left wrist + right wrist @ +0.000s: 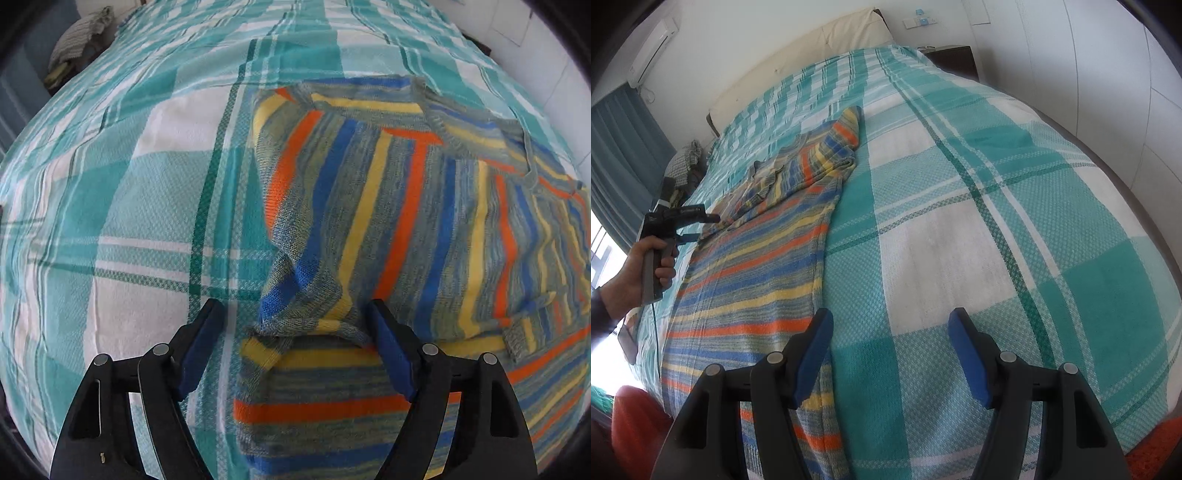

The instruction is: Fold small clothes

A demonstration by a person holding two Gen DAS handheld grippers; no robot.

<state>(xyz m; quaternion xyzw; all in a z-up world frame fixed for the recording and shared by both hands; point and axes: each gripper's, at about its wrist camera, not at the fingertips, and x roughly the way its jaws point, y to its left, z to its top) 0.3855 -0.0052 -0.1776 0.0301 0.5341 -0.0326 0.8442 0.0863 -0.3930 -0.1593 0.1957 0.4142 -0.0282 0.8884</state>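
Striped knit sweater lies on the teal plaid bedspread; both grippers' jaws gape wide, holding nothing.

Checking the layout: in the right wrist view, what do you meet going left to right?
Hand holding the left gripper → striped sweater → right gripper over the plaid bedspread

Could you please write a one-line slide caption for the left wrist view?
Open left gripper poised around a folded sleeve cuff of the striped sweater on a checked bedspread.
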